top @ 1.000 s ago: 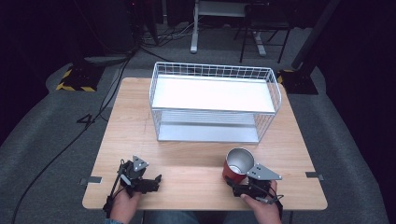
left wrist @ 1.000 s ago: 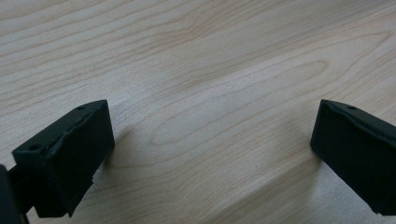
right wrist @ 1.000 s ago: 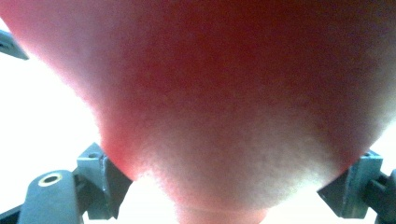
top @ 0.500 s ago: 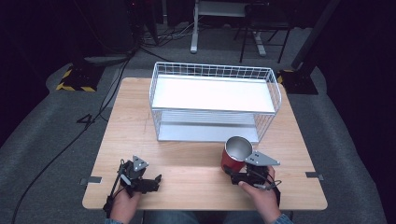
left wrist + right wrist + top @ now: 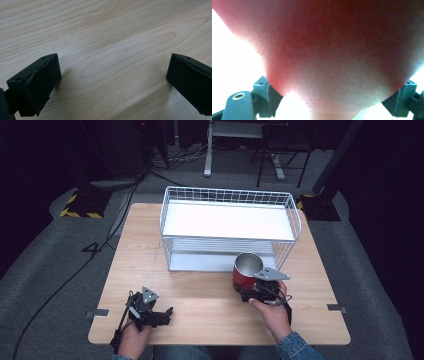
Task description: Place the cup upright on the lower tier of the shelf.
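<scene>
While your right tool [image 5: 248, 291] clamps the red cup [image 5: 246, 271] at the table's [image 5: 210, 295] 5 o'clock, just before the wire rack [image 5: 230, 227], your left tool [image 5: 162, 315] rests spread wide at 7 o'clock.

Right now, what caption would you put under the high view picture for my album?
Right gripper holds a red cup by the white wire rack; left gripper rests open.

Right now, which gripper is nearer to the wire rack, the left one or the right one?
The right. The right gripper, holding the red cup, is just in front of the wire rack, near its right end. The left gripper sits open by the table's near edge, much farther from it.
</scene>
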A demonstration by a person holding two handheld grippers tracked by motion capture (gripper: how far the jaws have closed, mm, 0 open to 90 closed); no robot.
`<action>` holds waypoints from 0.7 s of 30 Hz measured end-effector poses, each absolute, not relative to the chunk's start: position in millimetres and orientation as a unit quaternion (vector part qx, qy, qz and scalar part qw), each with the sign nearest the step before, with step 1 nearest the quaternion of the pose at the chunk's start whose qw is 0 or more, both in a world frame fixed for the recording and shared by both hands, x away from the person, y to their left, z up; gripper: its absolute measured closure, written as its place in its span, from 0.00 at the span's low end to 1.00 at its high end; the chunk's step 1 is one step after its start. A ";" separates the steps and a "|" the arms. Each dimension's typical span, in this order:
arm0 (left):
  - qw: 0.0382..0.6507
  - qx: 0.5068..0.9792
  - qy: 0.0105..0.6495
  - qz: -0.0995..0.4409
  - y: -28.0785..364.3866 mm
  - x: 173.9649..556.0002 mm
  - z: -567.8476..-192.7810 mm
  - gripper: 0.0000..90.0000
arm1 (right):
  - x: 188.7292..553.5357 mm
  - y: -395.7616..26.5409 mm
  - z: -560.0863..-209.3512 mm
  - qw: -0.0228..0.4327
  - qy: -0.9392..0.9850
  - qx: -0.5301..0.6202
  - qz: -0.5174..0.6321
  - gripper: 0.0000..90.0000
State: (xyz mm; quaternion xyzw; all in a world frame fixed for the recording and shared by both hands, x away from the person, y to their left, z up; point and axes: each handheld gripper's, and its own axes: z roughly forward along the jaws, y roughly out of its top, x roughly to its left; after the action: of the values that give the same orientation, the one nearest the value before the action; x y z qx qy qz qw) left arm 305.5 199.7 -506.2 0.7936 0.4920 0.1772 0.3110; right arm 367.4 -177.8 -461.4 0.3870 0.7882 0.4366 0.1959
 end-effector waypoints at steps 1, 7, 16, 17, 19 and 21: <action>0.311 0.793 0.492 0.177 199.7 305.6 -506.2 0.00 | 370.5 -175.8 -460.9 0.197 0.788 0.388 0.436 0.19; 0.310 0.791 0.495 0.179 199.9 305.7 -506.3 0.00 | 385.0 -167.9 -458.2 0.198 0.785 0.394 0.436 0.19; 0.309 0.787 0.503 0.181 199.7 306.6 -506.4 0.00 | 408.4 -154.2 -452.7 0.203 0.776 0.401 0.443 0.19; 0.309 0.786 0.503 0.182 199.8 306.9 -506.4 0.00 | 410.5 -152.7 -452.6 0.205 0.775 0.401 0.443 0.19; 0.309 0.784 0.506 0.181 199.5 306.9 -506.4 0.00 | 415.0 -149.5 -453.2 0.206 0.774 0.402 0.444 0.19; 0.309 0.784 0.507 0.181 199.5 306.8 -506.4 0.00 | 419.7 -147.0 -454.3 0.208 0.772 0.404 0.444 0.19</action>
State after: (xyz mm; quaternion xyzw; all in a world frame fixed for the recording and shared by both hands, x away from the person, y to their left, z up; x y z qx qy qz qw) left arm 306.8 199.5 -506.4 0.7840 0.5072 0.1812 0.3088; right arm 419.7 -147.0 -454.3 0.4037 0.7723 0.4441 0.2082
